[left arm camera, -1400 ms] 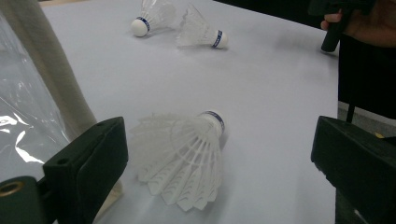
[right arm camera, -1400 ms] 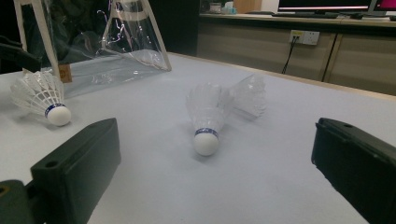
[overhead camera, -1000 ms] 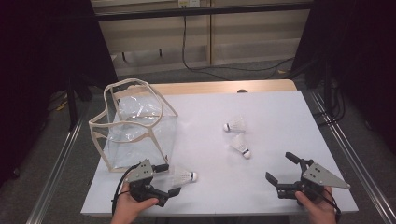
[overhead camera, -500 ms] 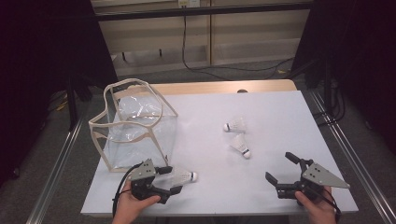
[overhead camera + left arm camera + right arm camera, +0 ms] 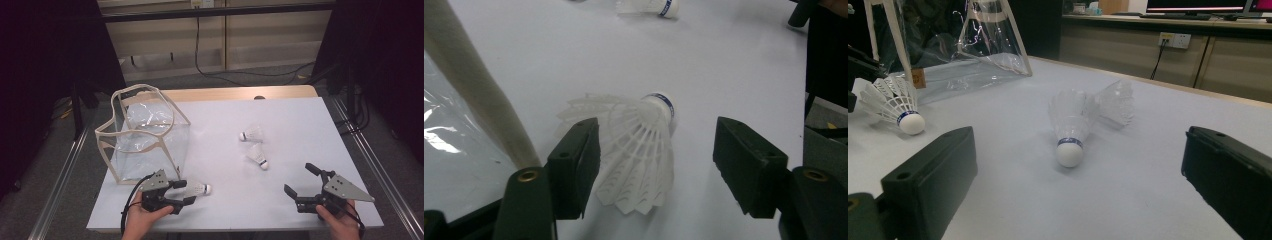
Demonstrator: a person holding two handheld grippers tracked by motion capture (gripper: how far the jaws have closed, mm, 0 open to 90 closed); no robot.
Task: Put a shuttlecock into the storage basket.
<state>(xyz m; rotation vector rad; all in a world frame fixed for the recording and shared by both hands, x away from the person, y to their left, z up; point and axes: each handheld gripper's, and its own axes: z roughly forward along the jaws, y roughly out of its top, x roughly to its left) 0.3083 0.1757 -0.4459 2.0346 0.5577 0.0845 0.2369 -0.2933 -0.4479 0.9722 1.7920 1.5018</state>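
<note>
At the lower left of the high view, the left gripper [image 5: 186,192] lies low on the white counter [image 5: 280,125] with a shuttlecock [image 5: 197,189] between its jaws. The shuttlecock rests on its side, its cork pointing toward the middle of the frame, so the jaws come at the feather skirt, the broad and yielding part. In the left gripper view one jaw sits against the feathers of that shuttlecock [image 5: 636,150] while the other stands off from it. The jaws have just been closing and are half narrowed, with no grip made yet as far as I can judge.

The transparent bag [image 5: 145,135] with its cream trim stands open-topped just above this gripper, close enough that it is likely where the shuttlecock is meant to go.

The right gripper [image 5: 301,181] waits at the lower right, jaws wide and holding nothing, aimed toward two more shuttlecocks [image 5: 254,145] lying just beside each other at centre frame. Its own view puts the nearer shuttlecock [image 5: 1070,125] between the spread jaws, well ahead of them.
</note>
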